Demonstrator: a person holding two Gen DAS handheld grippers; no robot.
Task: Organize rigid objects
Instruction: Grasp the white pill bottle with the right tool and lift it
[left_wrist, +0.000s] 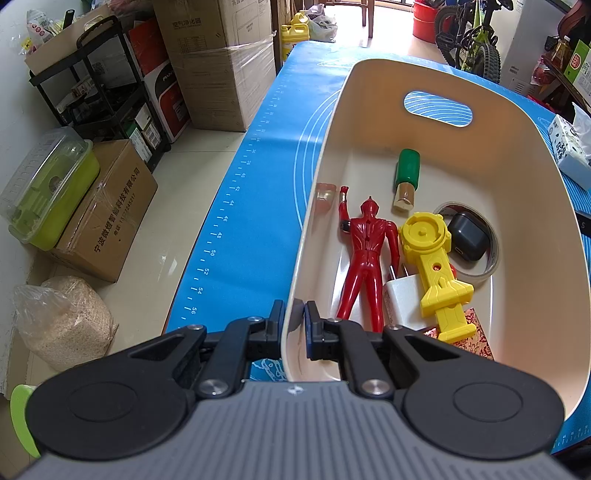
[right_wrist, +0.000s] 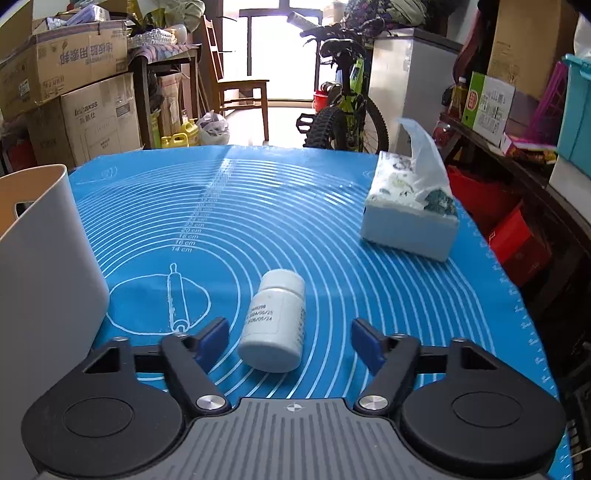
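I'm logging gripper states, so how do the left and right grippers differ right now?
The left gripper is shut on the basket rim, one finger outside and one inside; the right gripper is open and holds nothing. The left is at the basket; the right straddles a white bottle lying on the blue mat. Both have blue pads.

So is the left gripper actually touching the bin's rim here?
Touching. The left wrist view shows the left gripper shut on the bin, one finger outside the wall, the other inside, with no gap visible.
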